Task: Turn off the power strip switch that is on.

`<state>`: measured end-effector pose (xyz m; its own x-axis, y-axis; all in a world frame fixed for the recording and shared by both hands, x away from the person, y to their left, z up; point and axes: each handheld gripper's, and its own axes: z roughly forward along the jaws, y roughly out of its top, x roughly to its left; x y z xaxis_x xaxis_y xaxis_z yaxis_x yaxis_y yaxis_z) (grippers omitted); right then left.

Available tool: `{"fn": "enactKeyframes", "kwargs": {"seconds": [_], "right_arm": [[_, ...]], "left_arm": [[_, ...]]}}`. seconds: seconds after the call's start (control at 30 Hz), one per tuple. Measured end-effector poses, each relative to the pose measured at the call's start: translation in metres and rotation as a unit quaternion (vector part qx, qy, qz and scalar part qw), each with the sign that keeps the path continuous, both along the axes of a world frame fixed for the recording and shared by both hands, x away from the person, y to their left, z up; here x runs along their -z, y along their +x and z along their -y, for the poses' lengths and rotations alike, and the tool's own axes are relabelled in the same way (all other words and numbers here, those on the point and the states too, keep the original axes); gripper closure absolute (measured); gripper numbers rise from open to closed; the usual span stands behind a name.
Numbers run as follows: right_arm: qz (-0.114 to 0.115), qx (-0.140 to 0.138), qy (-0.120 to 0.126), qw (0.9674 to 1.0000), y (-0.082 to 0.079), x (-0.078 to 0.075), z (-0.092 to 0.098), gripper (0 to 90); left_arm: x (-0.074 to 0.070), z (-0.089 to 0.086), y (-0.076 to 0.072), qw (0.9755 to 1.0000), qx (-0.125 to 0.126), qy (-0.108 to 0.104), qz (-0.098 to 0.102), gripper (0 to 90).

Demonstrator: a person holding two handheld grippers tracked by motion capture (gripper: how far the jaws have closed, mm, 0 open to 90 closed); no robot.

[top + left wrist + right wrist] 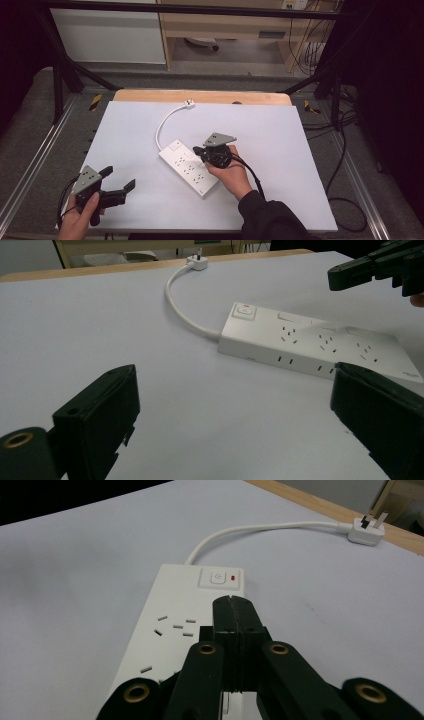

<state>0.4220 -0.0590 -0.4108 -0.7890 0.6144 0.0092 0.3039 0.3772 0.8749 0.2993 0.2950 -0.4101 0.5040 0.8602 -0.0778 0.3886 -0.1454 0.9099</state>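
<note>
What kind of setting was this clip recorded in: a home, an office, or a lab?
Most likely a lab or workshop bench set up for recording. A white board covers a wooden table inside a black metal frame. Loose cables trail on the grey floor, and shelving with wiring stands behind.

White power strip flat on table, lying diagonally, cord uncoiled.

A white worktop fills the middle, with a strip of bare wood along its far edge. It sits in a black metal frame. Grey floor surrounds it, black cables trailing on the right. Behind stands a wooden shelf.
</note>
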Motion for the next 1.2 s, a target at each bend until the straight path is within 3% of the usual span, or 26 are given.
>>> {"fn": "enactKeyframes", "kwargs": {"seconds": [1.2], "right_arm": [[-0.031,0.002,-0.01,0.9995,-0.001,0.028,0.006,90.0]], "left_arm": [[0.0,0.0,0.0,1.0,0.002,0.001,0.0,5.6]]}}
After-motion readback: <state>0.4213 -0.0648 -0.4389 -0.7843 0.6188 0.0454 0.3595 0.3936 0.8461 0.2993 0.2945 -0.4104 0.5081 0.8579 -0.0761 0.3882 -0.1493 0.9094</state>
